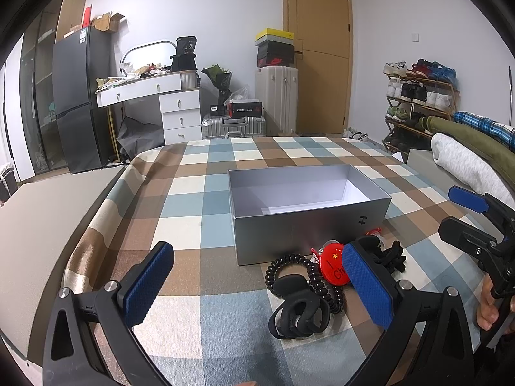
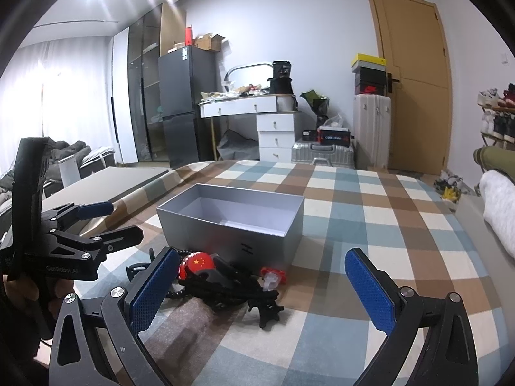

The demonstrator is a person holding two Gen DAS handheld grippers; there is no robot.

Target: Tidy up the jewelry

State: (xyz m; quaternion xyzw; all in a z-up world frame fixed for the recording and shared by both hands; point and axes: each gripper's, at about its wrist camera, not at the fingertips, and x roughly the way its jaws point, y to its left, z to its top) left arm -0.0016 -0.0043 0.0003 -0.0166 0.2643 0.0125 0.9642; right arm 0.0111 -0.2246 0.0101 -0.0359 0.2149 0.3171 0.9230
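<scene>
Left gripper: jaws wide, holding nothing.
Right gripper: jaws wide, holding nothing.
Jewelry pile: on checked cloth, touching grey box front wall.
Box: open-topped.

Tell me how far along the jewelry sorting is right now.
Nothing looks done: the grey box appears empty. Nothing is in hand either; the left tongs and right tongs are both open. Everything is left: the coiled hair tie, red badge and black claw clips lie piled on the checked cloth beside the box.
</scene>
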